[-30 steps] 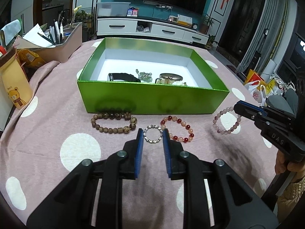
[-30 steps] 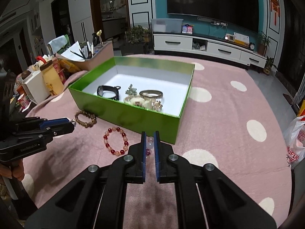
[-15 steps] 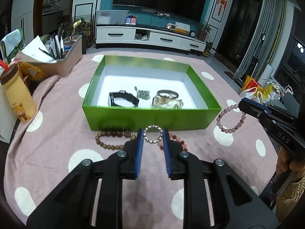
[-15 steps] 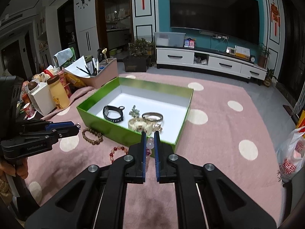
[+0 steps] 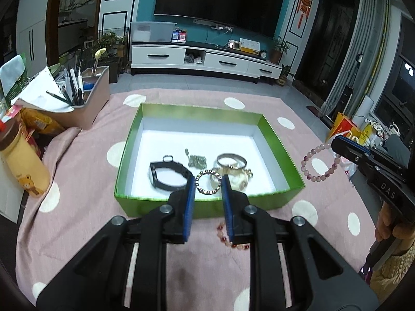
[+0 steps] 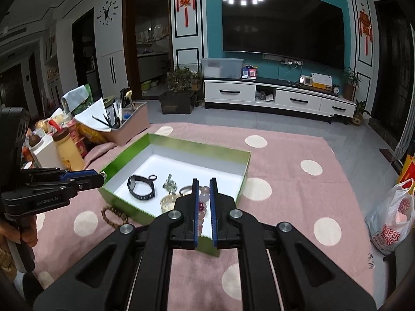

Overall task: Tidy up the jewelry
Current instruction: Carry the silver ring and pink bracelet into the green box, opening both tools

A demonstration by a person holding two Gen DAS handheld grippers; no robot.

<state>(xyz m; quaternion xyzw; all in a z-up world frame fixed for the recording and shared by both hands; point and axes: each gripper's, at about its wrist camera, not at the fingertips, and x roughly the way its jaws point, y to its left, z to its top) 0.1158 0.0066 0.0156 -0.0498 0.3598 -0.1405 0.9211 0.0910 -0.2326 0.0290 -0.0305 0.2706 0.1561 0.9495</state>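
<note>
The pink tablecloth with white dots (image 5: 85,171) covers the whole table. On it stands the open green cardboard box with white inside (image 5: 282,142); everything below is placed relative to this box.

Left of the box, at the table edge, is a pinkish plastic organizer bin with pens (image 5: 96,98), and nearer to the camera a yellow bottle with brown cap and a bear picture (image 5: 26,165).

The left gripper w/ blue pads (image 5: 206,184) hangs above the front wall of the box. Its jaws are narrow and clamp a small silver ring-shaped bracelet with a toothed rim (image 5: 207,184), held upright over the box interior.

The right gripper (image 6: 202,199) is above the front right corner of the box. Its jaws are almost closed, pinching a bracelet of pale pink and purple round beads (image 5: 320,164), which hangs free in the air to the right of the box.

Inside the box, front part: a black watch w/ strap (image 5: 166,176), a grey metal bangle (image 5: 230,159), a gold-coloured piece (image 5: 241,175) just beside it, and a small greenish metal charm (image 5: 196,160).

In front of the box, on the cloth: a brown wooden bead bracelet (image 6: 114,215) and a red and pale bead bracelet (image 5: 229,241), the latter partly hidden by the left gripper.
</note>
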